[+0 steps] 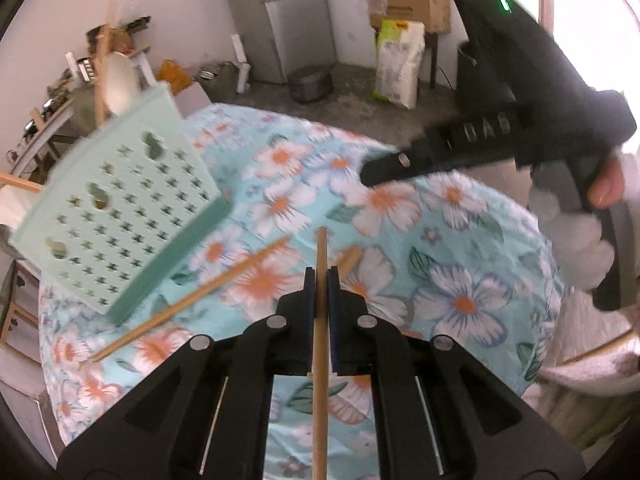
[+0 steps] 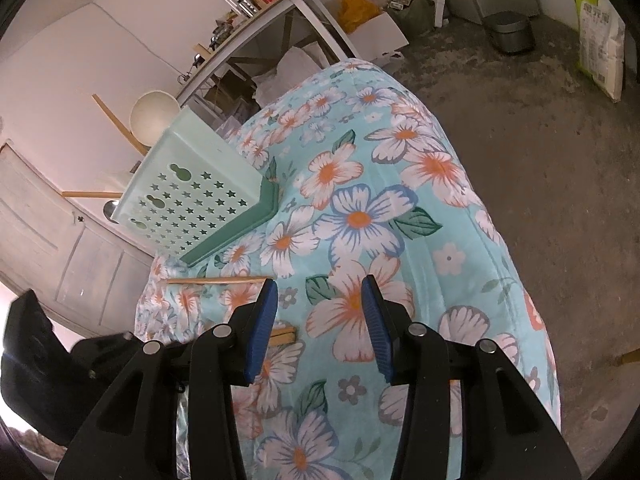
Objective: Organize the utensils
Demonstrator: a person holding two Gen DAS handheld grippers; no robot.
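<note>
Wooden and pale, the chopstick [image 1: 321,320] sits clenched between the pads of our left gripper [image 1: 321,280], its tip reaching just past the fingertips above the floral cloth [image 1: 460,280] that covers the surface. Our right gripper [image 2: 319,320] hangs over the same cloth with its blue pads apart and nothing between them. Just beyond the left gripper a second chopstick [image 1: 192,296] lies flat on the cloth, and a short wooden end [image 1: 349,259] shows beside the held one. Farther off we see the mint-green utensil holder [image 1: 120,216], star-perforated, standing tilted in both views; wooden handles [image 2: 116,124] and a white ladle [image 2: 154,114] stick out of its far end.
</note>
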